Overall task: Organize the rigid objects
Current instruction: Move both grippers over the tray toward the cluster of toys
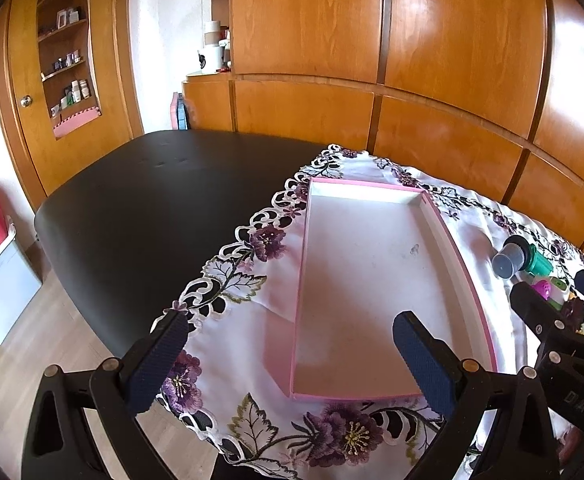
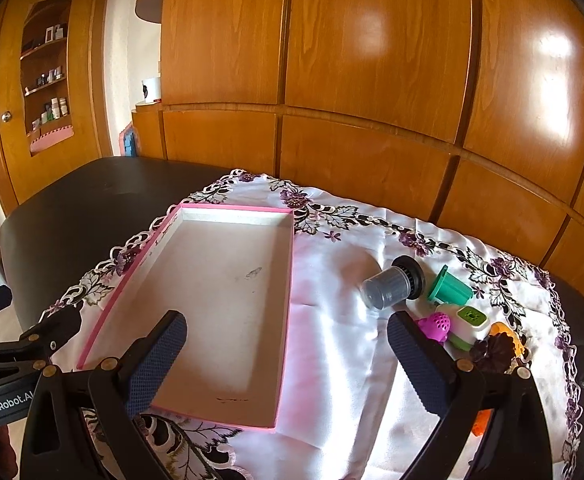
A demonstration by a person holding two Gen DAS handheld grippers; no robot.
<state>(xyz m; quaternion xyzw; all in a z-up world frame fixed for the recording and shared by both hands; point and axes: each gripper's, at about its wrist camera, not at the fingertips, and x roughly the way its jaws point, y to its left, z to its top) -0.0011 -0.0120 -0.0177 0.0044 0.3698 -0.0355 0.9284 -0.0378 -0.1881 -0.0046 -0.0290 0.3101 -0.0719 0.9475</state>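
Note:
A shallow pink-rimmed box (image 1: 466, 264) (image 2: 289, 280) lies with nothing in it on a white floral tablecloth (image 2: 344, 344). Right of it sits a cluster of small items: a grey cup-shaped piece with a black base (image 2: 388, 286) (image 1: 506, 262), a green plastic piece (image 2: 450, 288) (image 1: 538, 266), a magenta perforated ball (image 2: 438, 324) (image 1: 544, 289), a white-and-green block (image 2: 470, 320), a dark brown flower-shaped piece (image 2: 492, 352) and an orange piece (image 2: 508, 334). My left gripper (image 1: 292, 360) hovers open over the box's near left corner. My right gripper (image 2: 287, 360) is open above the box's near right edge, holding nothing.
The cloth covers the right part of a black table (image 1: 143, 208); its left half is bare. Wooden cabinet doors (image 2: 372, 80) stand right behind the table. A wooden door with a shelf niche (image 1: 67, 52) is at far left, and floor (image 1: 51, 360) shows beside the table.

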